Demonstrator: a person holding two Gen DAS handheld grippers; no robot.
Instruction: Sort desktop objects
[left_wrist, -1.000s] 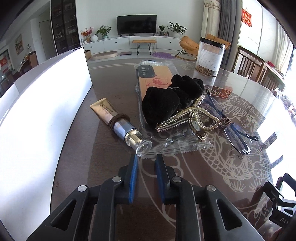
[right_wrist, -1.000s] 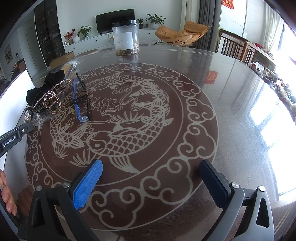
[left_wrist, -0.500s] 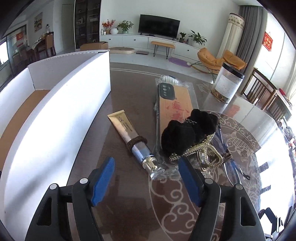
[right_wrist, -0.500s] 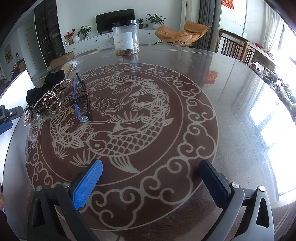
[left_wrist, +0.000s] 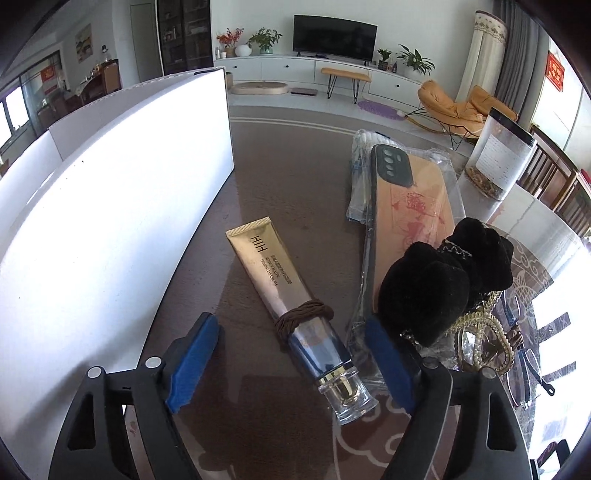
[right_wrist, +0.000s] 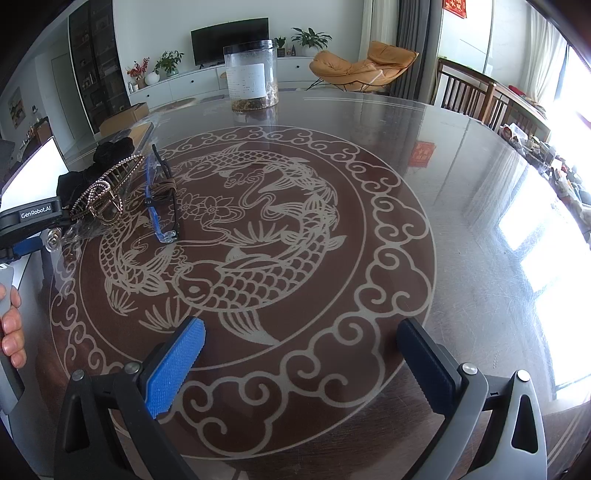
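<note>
My left gripper (left_wrist: 291, 360) is open, its blue pads on either side of the cap end of a gold cream tube (left_wrist: 284, 291) that lies on the table with a brown hair tie (left_wrist: 303, 315) wound round it. Right of the tube lie a phone case in a clear bag (left_wrist: 410, 206), a black scrunchie (left_wrist: 436, 280) and a pearl hair clip (left_wrist: 484, 339). My right gripper (right_wrist: 306, 365) is open and empty above the bare table. In the right wrist view, the scrunchie (right_wrist: 110, 151), clip (right_wrist: 103, 192) and blue glasses (right_wrist: 159, 206) lie far left.
A white box (left_wrist: 110, 206) stands along the left of the tube. A clear jar (right_wrist: 251, 77) stands at the far side of the glass table (right_wrist: 461, 206); it also shows in the left wrist view (left_wrist: 498, 155). Chairs stand beyond the table's right edge.
My left gripper has opened from nearly shut and moved forward so its pads flank the tube's cap end. The right gripper has not moved.
</note>
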